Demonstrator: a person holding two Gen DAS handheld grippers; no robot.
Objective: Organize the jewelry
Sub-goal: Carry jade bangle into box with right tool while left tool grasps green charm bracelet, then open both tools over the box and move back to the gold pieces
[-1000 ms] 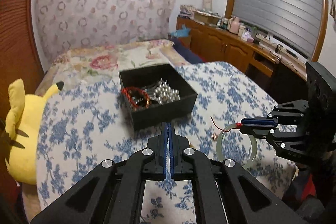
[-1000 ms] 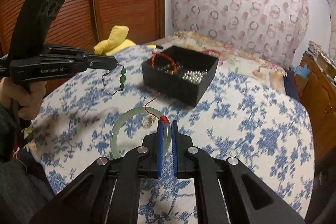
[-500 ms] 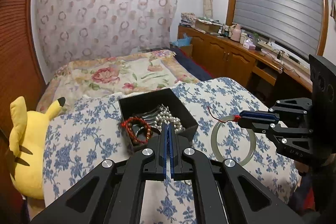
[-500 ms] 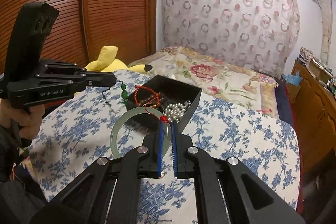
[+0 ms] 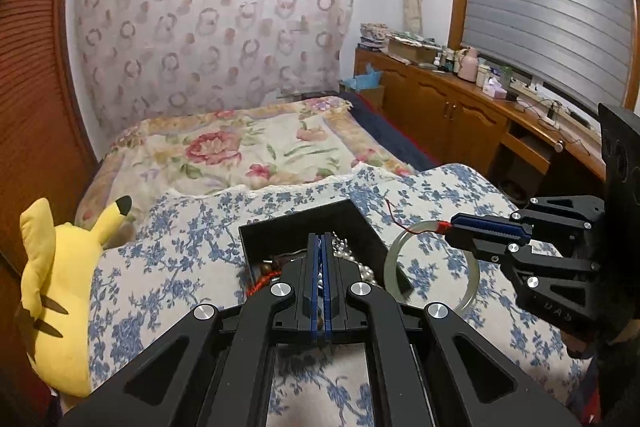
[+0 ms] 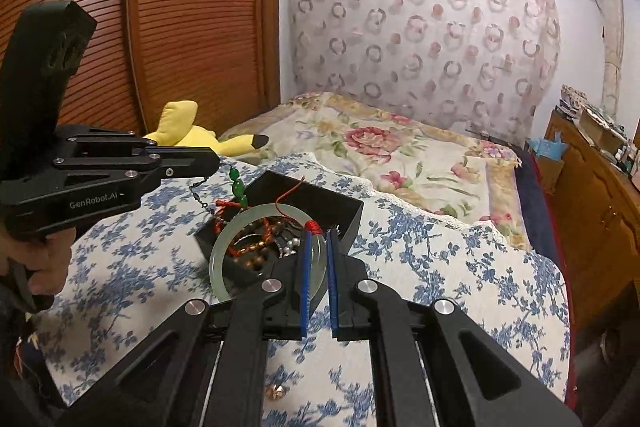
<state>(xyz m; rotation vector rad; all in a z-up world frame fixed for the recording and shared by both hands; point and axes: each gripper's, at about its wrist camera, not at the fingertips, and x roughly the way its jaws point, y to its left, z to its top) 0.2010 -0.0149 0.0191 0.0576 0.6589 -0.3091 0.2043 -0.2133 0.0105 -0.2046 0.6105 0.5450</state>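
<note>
Right fingers (image 6: pixel 319 239) pinch jade bangle (image 6: pixel 224 247) over black box (image 6: pixel 352 215); left fingers (image 5: pixel 319 243) clamp green-bead chain (image 6: pixel 239 187).

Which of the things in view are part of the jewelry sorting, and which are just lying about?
Part of the job:
- black box
- jade bangle in the right gripper
- green-bead chain in the left gripper
- pearls and red bead bracelet in the box

Lying about:
- yellow plush
- floral bedspread
- dresser clutter
</note>
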